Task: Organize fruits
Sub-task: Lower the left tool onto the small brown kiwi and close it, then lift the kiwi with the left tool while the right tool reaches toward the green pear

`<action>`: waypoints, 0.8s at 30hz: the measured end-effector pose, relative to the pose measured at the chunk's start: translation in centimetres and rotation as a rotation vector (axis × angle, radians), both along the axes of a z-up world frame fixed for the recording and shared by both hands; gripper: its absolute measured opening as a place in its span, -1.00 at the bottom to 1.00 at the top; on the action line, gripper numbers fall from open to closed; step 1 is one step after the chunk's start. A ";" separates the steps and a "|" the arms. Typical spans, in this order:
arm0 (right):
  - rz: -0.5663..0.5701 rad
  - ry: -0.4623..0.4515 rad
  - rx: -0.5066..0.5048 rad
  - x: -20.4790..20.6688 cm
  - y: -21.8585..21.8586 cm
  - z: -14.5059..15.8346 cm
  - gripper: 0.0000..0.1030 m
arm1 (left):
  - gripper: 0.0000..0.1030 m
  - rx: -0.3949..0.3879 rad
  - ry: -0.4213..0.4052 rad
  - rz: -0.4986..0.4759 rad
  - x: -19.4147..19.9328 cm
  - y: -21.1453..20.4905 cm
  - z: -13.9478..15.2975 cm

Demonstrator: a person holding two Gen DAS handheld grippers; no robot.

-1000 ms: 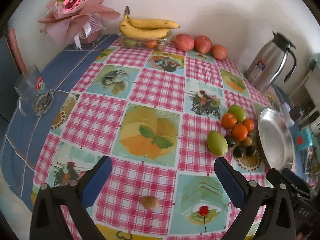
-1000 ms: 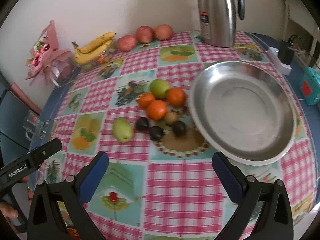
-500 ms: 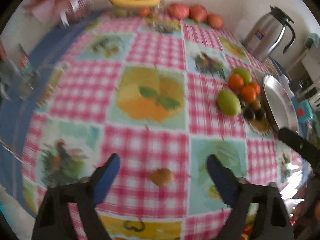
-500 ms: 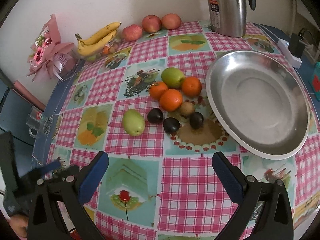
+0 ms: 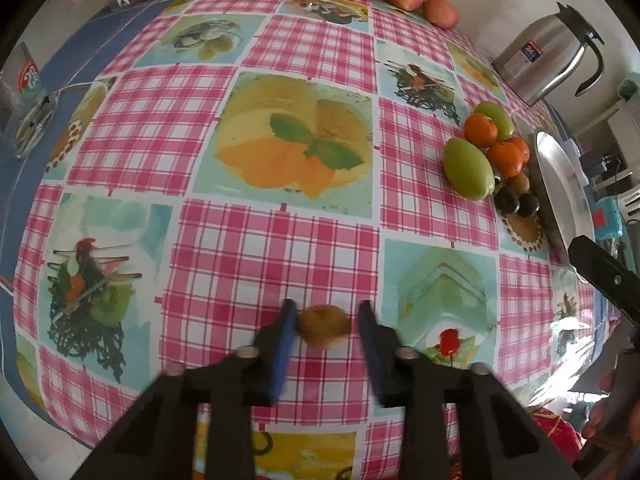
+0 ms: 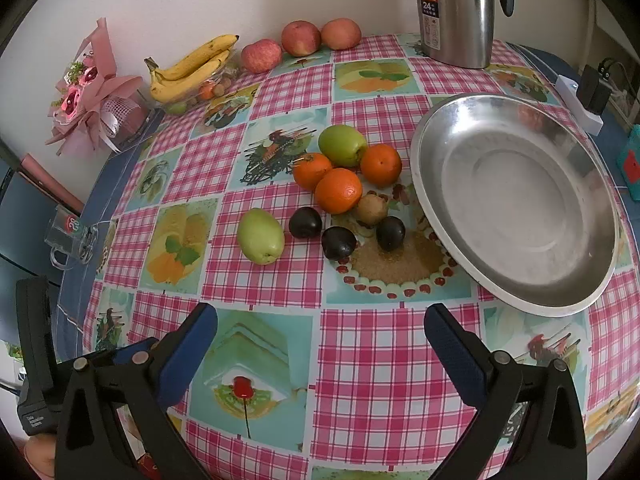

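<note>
A brown kiwi [image 5: 323,326] lies near the table's front edge, between the blurred fingers of my left gripper [image 5: 325,322]. The jaws have narrowed around it; the left pad touches it and a small gap shows on the right. A cluster of fruit sits mid-table: a green mango [image 6: 260,236], oranges [image 6: 338,191], a green apple [image 6: 342,145], dark plums [image 6: 338,242] and a second kiwi [image 6: 372,209]. An empty steel plate [image 6: 516,204] lies to their right. My right gripper [image 6: 320,344] is open and empty above the tablecloth, in front of the cluster.
Bananas [image 6: 192,68] on a tray and three red apples [image 6: 301,38] line the back wall. A steel thermos jug [image 6: 456,12] stands back right. A pink bouquet [image 6: 92,96] and a glass mug [image 6: 70,236] are at the left. A power strip [image 6: 580,104] lies at the right edge.
My left gripper has come down and forward to the lone kiwi and its jaws have closed in from wide open to just around it. The right gripper has drifted slightly.
</note>
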State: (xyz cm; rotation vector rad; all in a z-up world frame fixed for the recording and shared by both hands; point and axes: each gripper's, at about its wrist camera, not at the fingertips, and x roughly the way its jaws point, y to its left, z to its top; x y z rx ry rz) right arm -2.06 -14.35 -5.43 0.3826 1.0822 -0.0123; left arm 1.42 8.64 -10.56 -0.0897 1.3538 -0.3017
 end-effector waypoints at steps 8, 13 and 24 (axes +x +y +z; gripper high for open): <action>0.027 -0.034 -0.033 0.4 0.3 0.9 1.00 | -0.43 -0.036 -0.034 0.083 1.1 0.2 2.6; 0.042 -0.042 -0.082 1.6 0.9 1.4 1.00 | -0.43 -0.142 -0.023 0.163 3.0 -1.5 4.7; 0.054 -0.004 -0.072 5.7 0.8 0.6 0.93 | -0.43 -0.174 -0.013 0.340 6.6 -4.3 4.7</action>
